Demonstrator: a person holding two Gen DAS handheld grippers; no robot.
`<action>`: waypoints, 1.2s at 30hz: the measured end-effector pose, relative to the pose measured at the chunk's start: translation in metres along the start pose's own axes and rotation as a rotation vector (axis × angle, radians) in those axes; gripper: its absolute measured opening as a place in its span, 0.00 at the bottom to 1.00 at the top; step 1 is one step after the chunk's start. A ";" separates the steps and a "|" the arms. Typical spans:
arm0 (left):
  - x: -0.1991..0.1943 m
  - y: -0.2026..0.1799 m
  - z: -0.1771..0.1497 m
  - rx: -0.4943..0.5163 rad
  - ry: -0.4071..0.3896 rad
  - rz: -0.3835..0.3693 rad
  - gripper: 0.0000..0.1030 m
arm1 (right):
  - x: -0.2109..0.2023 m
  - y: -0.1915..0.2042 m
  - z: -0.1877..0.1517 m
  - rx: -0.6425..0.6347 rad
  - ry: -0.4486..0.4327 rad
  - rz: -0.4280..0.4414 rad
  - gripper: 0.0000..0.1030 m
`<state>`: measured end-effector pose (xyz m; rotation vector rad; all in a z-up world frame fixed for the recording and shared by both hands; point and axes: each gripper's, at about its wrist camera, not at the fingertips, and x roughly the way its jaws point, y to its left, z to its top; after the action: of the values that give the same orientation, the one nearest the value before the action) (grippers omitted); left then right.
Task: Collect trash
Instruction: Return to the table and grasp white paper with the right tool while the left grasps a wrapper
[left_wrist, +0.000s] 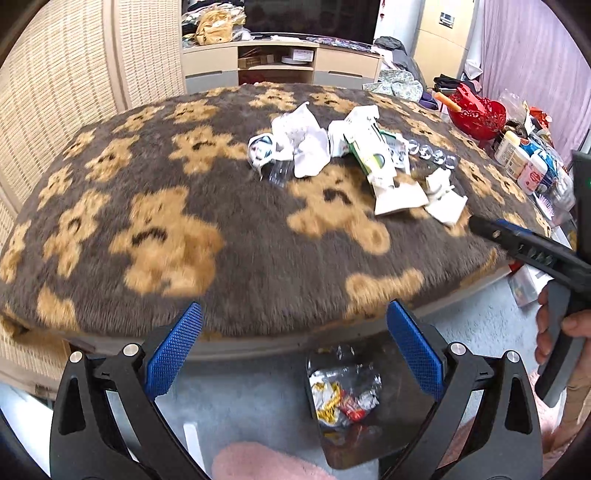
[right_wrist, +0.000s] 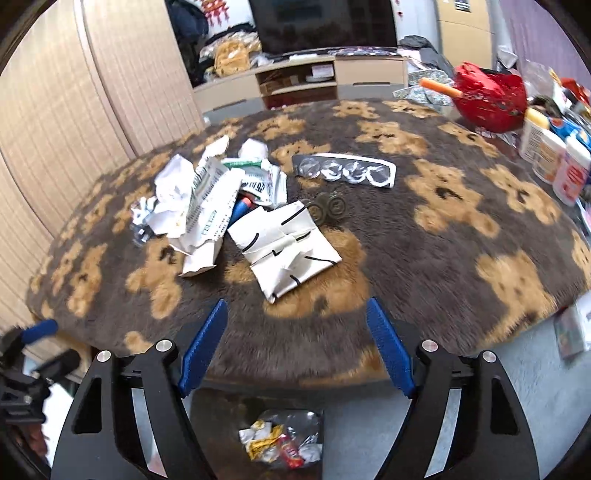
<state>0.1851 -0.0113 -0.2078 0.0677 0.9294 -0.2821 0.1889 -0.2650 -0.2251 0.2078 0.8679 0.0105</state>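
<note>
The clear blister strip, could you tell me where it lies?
In the right wrist view the blister strip lies mid-table on the bear-print cover, right of the paper pile.

Crumpled paper trash (right_wrist: 207, 206) piled on bear-print blanket (right_wrist: 424, 258).

Far ahead, right of the gripper: red openwork plastic basket (right_wrist: 491, 98), white labelled plastic bottles (right_wrist: 550, 157). Straight ahead, beyond: beige wooden media cabinet (left_wrist: 280, 61), dark flat television screen (left_wrist: 314, 16).

A table under a brown bear-patterned fleece cover (right_wrist: 424, 258) carries a heap of crumpled paper and torn packaging (right_wrist: 207, 206) at ten o'clock of its middle, a clear blister strip (right_wrist: 345, 170) at twelve, and bottles (right_wrist: 554, 158) with a red bowl (right_wrist: 491, 98) at two.
</note>
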 end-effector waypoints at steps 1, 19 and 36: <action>0.003 0.001 0.004 0.003 -0.001 0.001 0.92 | 0.007 0.002 0.002 -0.015 0.003 -0.010 0.76; 0.092 0.023 0.064 0.012 -0.011 -0.005 0.57 | 0.056 0.006 0.019 -0.078 -0.006 -0.064 0.77; 0.101 0.036 0.115 0.005 -0.071 -0.005 0.55 | 0.057 0.004 0.021 -0.065 -0.031 -0.033 0.71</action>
<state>0.3414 -0.0183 -0.2219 0.0594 0.8588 -0.2901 0.2421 -0.2593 -0.2544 0.1323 0.8389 0.0052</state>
